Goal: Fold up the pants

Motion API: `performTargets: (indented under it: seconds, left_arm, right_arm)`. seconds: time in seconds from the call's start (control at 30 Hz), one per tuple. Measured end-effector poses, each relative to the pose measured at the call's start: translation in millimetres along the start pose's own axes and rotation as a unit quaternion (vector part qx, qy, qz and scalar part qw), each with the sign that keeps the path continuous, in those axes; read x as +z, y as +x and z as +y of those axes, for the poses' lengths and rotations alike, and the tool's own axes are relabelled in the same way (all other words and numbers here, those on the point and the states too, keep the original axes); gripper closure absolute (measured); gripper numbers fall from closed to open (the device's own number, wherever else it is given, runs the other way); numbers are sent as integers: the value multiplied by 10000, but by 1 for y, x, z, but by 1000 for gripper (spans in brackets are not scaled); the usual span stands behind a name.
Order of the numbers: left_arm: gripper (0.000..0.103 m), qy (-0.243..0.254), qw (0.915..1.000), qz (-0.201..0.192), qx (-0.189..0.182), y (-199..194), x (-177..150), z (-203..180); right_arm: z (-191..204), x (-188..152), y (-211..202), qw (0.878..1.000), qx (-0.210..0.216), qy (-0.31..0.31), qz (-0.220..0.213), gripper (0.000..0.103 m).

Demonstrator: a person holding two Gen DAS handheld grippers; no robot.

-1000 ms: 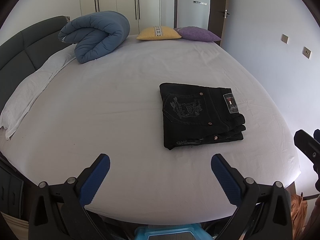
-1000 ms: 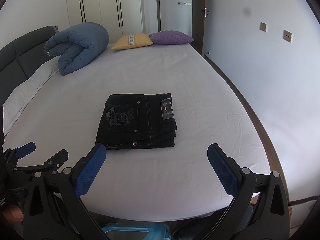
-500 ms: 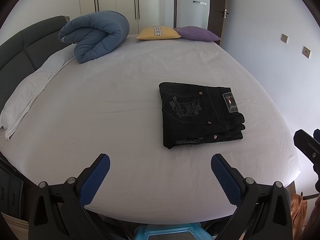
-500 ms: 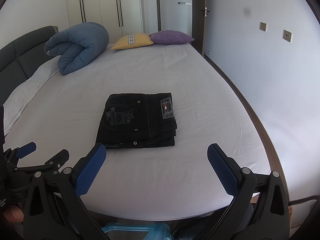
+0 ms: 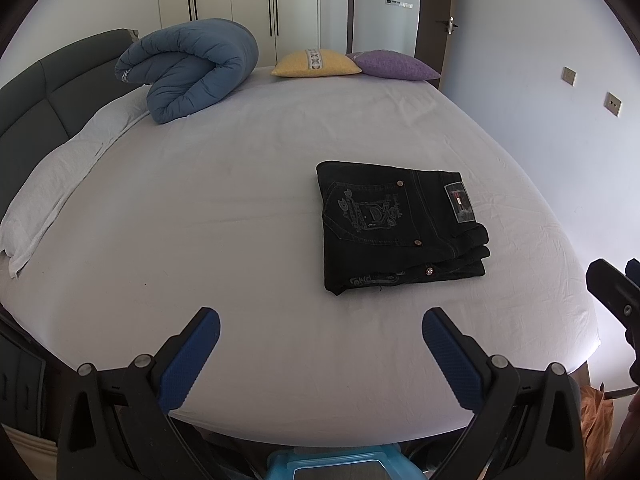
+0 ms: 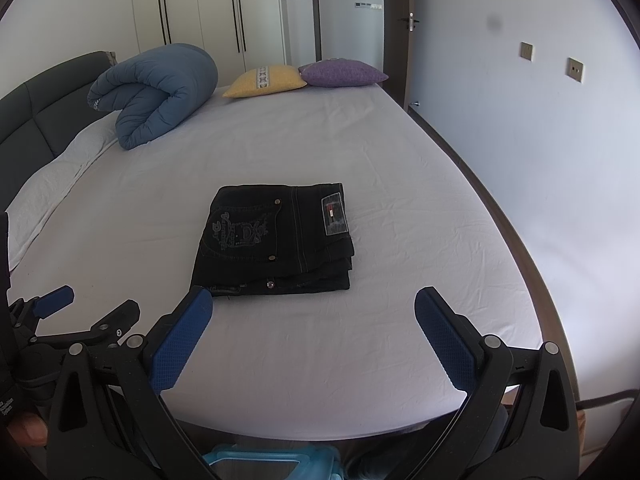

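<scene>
Black jeans (image 5: 396,224) lie folded into a compact rectangle on the white bed sheet (image 5: 240,240), back pocket embroidery and label patch facing up. They also show in the right wrist view (image 6: 276,236). My left gripper (image 5: 320,324) is open and empty, held back above the bed's near edge, left of the jeans. My right gripper (image 6: 314,304) is open and empty, just short of the jeans' near edge. The left gripper also appears at the left of the right wrist view (image 6: 92,308).
A rolled blue duvet (image 5: 188,68), a yellow pillow (image 5: 316,62) and a purple pillow (image 5: 392,66) sit at the far end. A grey headboard (image 5: 36,108) and white pillow (image 5: 52,184) line the left. A wall runs close along the right.
</scene>
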State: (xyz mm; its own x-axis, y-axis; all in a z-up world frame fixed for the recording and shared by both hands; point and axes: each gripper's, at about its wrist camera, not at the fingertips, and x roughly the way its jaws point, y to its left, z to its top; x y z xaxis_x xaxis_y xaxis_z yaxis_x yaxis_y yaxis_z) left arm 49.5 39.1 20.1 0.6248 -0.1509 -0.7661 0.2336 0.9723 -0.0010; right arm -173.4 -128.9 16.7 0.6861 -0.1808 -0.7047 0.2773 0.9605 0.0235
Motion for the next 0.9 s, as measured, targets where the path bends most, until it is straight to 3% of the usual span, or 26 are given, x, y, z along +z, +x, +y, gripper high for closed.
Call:
performTargets:
  seconds: [0.9]
  left_arm:
    - [0,-23,10000,39,-57,5,0,4]
  right_arm:
    - [-1,-2,0,10000,7,5,20,0]
